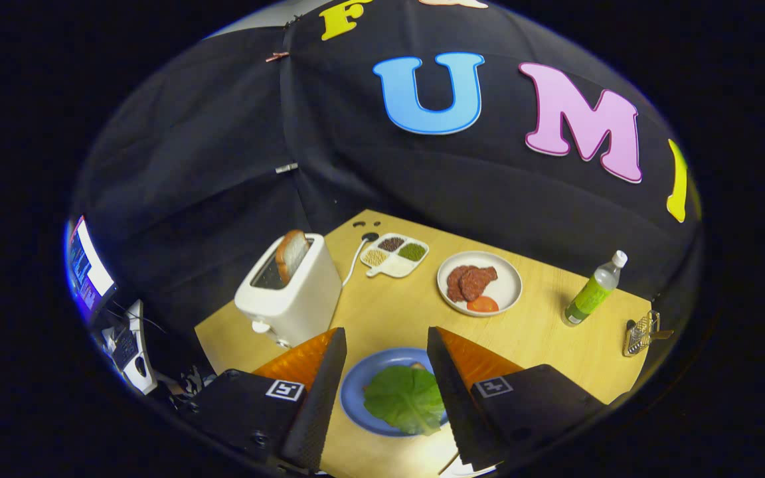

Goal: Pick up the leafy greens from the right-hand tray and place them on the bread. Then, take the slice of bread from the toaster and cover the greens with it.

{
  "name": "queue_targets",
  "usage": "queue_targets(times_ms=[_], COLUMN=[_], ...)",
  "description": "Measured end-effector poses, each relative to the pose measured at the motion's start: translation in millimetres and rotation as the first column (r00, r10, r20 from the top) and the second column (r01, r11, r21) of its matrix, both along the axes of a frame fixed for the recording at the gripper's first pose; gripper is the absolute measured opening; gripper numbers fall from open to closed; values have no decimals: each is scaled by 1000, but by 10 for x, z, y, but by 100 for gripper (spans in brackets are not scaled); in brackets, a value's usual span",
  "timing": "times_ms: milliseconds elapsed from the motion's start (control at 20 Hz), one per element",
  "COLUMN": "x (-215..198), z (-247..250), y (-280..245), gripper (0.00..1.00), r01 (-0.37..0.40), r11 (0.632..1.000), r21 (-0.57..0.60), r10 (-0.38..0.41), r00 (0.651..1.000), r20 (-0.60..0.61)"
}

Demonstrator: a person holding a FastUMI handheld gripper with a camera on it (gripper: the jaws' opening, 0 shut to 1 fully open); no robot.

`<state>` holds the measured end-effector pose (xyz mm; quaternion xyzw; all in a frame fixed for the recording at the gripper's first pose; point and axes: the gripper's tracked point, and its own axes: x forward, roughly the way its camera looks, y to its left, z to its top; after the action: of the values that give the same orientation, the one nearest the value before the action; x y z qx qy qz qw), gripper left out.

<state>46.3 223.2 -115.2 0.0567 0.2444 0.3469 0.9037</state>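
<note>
A green leaf (pixel 404 398) lies on a blue plate (pixel 356 385) between my two fingers, covering the bread beneath; only a sliver of bread (pixel 417 365) shows at its far edge. My gripper (pixel 386 340) is open above the plate, with nothing held. A white toaster (pixel 289 292) stands beyond the left finger, with a slice of bread (pixel 291 253) sticking up from its slot. A white plate (pixel 509 279) beyond the right finger holds reddish meat slices (pixel 470 281) and a tomato slice (pixel 483 304).
A white divided dish (pixel 394 255) with grains sits at the back of the wooden table (pixel 542 332). A green bottle (pixel 594 289) stands at the right, with a small metal grater (pixel 641 333) near the table's right edge. A monitor (pixel 87 265) is off to the left.
</note>
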Motion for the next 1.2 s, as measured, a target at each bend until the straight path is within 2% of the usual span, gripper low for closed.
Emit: queue_targets(times_ms=[250,400,900,1200], x=[80,79,237,323], z=[571,718,351,115], y=[335,663,1827,2257], gripper=[77,77,77,78], r01=[-37,-71,-146,-169], r11=[998,997,988,978], r21=[41,35,-50,-124], r10=[33,67,147,165], r00=[996,992,989,986], r20=[83,104,-3,-39])
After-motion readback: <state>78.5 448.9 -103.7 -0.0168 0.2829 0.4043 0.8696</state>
